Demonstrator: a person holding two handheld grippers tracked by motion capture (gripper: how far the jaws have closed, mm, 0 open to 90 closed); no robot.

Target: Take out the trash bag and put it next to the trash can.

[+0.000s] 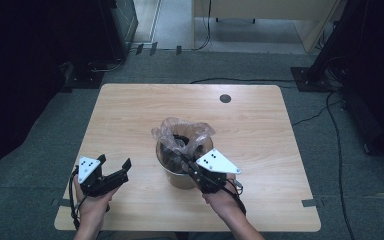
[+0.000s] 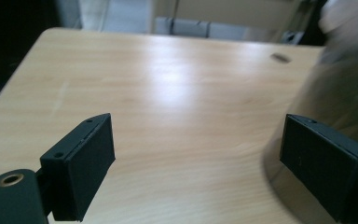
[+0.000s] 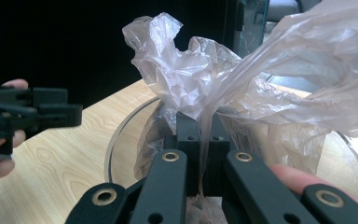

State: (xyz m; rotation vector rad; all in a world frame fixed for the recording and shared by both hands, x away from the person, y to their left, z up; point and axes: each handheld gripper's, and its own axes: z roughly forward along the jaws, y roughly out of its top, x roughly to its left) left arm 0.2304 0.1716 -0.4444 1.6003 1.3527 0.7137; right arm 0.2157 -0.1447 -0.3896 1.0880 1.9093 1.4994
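A pale wood worktop (image 1: 130, 115) with rounded corners fills the middle of the high view, standing on grey carpet (image 1: 40, 165). A small dark round hole (image 1: 225, 98) sits near its far edge, right of centre. One bucket (image 1: 180, 177) stands on the worktop, just below the middle of the frame, lined with a crumpled clear bag (image 1: 180, 132) that bunches up above the rim. In the left claw's view the wood shows a soft sheen, and the hole (image 2: 280, 58) appears at upper right.
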